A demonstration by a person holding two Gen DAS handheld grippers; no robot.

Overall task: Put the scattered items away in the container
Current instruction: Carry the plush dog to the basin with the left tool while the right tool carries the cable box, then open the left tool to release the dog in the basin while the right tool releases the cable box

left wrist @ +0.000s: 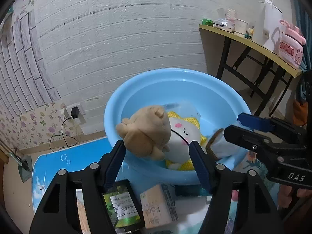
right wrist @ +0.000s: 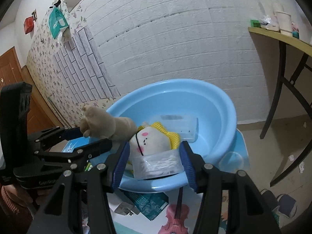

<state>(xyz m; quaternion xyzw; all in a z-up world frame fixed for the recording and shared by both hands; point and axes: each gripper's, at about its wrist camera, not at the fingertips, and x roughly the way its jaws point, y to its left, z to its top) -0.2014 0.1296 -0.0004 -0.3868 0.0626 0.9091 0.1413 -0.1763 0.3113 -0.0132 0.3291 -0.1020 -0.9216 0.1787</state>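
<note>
A light blue basin [left wrist: 175, 72] [right wrist: 175, 81] stands on the table against the brick wall. In it lie a white and yellow plush toy [left wrist: 183, 134] [right wrist: 150, 138] and a clear flat pack [right wrist: 181, 124]. A brown plush bear [left wrist: 146, 132] [right wrist: 105, 124] lies over the basin's near rim between the fingers of my left gripper [left wrist: 158, 150] [right wrist: 95, 138], which is open, with a clear gap on the bear's right. A clear box of cotton swabs [right wrist: 158, 163] [left wrist: 216, 144] sits at the near rim inside my right gripper [right wrist: 155, 159] [left wrist: 232, 124], also open, with a gap at its left pad.
Below the basin on the printed table mat lie a black and green packet [left wrist: 120, 204], a tan box [left wrist: 158, 204] and a teal packet [right wrist: 148, 202]. A side table [left wrist: 253, 44] at right holds a white kettle [left wrist: 269, 25] and cups. Shoes [right wrist: 282, 202] lie on the floor.
</note>
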